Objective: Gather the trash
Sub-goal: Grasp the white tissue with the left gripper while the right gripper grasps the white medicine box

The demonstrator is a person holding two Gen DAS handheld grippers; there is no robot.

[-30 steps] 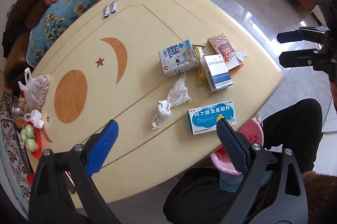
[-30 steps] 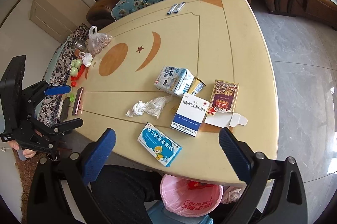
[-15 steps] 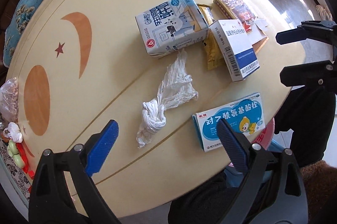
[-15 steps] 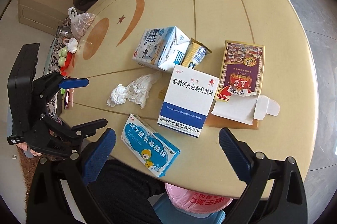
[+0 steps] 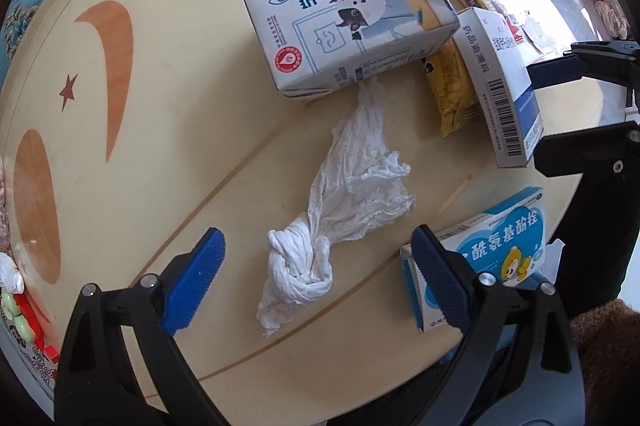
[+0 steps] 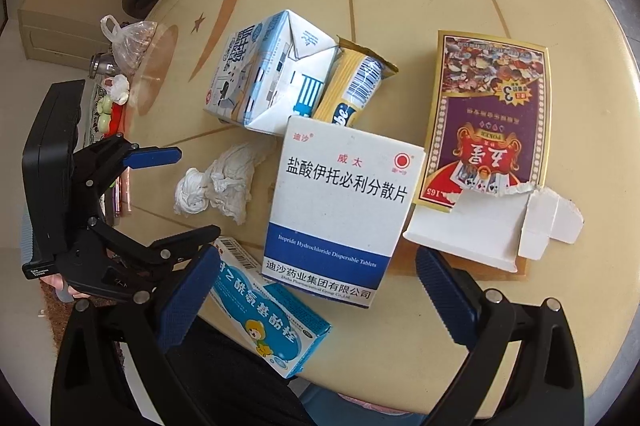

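Note:
A twisted white tissue (image 5: 336, 226) lies on the cream table, straight ahead of my open, empty left gripper (image 5: 316, 266); it also shows in the right wrist view (image 6: 218, 186). Around it lie a milk carton (image 5: 344, 10), a yellow wrapper (image 5: 452, 90), a white-and-blue medicine box (image 6: 340, 210), a light-blue medicine box (image 6: 272, 326) and a torn playing-card box (image 6: 488, 122). My right gripper (image 6: 316, 294) is open and empty, just above the white-and-blue box.
The table's near edge (image 5: 320, 382) is close below both grippers. A pink-lined bin (image 6: 352, 406) sits under it. A plastic bag (image 6: 128, 46) and small toys (image 6: 108, 106) sit at the table's far left. Sofas stand beyond the table.
Both grippers have moved down and forward toward the table. The left closed in on the tissue, the right on the white-and-blue box. Both stay open.

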